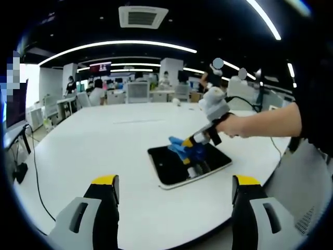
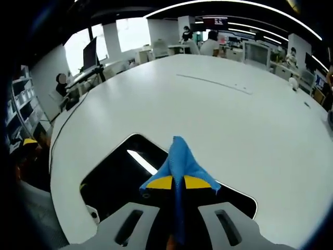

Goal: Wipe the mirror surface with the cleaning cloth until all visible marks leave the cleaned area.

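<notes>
Yellow-tipped jaws of the left gripper (image 1: 175,188) rise at the near edge of the left gripper view, spread wide with nothing between them, hanging above the near rim of the white surface (image 1: 119,140). Beyond them, a little right of centre, the mirror (image 1: 188,163) lies flat on the surface, a dark rectangle with a pale edge. Over it, the right gripper (image 1: 189,149) reaches in from the right, held by a person's hand (image 1: 235,126), and clamps the blue cleaning cloth (image 1: 182,147), which meets the mirror's glass near its middle.

From the right gripper view, the right gripper (image 2: 173,183) has its jaws pressed together on the cleaning cloth (image 2: 178,160), which fans out blue past the yellow tips. Beneath lies the mirror (image 2: 122,174), reflecting a bright strip of ceiling light. Far across the surface (image 2: 218,109) stand desks, screens and people.
</notes>
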Demonstrator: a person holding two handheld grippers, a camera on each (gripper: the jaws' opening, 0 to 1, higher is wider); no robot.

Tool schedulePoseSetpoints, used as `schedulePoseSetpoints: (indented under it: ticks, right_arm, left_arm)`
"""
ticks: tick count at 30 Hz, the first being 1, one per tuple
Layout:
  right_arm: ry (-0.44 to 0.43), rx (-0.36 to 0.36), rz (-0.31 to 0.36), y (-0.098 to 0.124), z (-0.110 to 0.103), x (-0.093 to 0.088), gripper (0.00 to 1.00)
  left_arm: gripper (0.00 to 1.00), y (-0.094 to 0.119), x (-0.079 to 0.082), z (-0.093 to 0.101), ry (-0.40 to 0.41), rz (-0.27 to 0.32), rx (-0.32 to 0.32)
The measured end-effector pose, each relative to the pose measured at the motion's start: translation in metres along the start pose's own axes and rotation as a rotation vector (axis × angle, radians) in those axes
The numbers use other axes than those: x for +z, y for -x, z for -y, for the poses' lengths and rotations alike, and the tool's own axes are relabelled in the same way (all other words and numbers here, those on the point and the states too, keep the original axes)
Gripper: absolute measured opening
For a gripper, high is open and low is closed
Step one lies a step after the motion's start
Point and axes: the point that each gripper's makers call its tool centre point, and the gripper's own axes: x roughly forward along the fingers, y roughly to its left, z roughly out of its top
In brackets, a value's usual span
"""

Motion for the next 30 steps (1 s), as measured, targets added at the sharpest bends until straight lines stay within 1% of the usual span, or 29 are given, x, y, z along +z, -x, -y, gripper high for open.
schedulePoseSetpoints:
  ticks: [6, 9, 12, 16, 20, 30]
  right_arm:
    - [-0.014, 0.002, 0.006, 0.002, -0.001, -0.001, 0.0]
    - [0.004, 0.005, 0.003, 0.003, -0.002, -0.001, 0.0]
    - [-0.001, 0.009, 0.003, 0.004, -0.003, -0.001, 0.0]
    - [0.013, -0.006, -0.005, 0.007, 0.001, -0.004, 0.0]
    - [0.003, -0.017, -0.009, 0.012, 0.014, -0.009, 0.0]
    - [-0.017, -0.048, -0.017, 0.024, 0.025, -0.018, 0.0]
  left_arm:
    - [0.9, 0.0, -0.001, 0.0, -0.001, -0.003, 0.0]
    - [0.9, 0.0, 0.0, 0.0, -0.001, -0.002, 0.001]
    - [0.9, 0.001, 0.0, 0.0, -0.001, 0.003, 0.005]
    - [0.9, 0.0, 0.001, -0.001, -0.002, 0.005, 0.005]
    - [0.9, 0.0, 0.001, -0.001, -0.001, 0.007, 0.005]
    - [0.9, 0.001, 0.002, -0.002, -0.001, 0.013, 0.011]
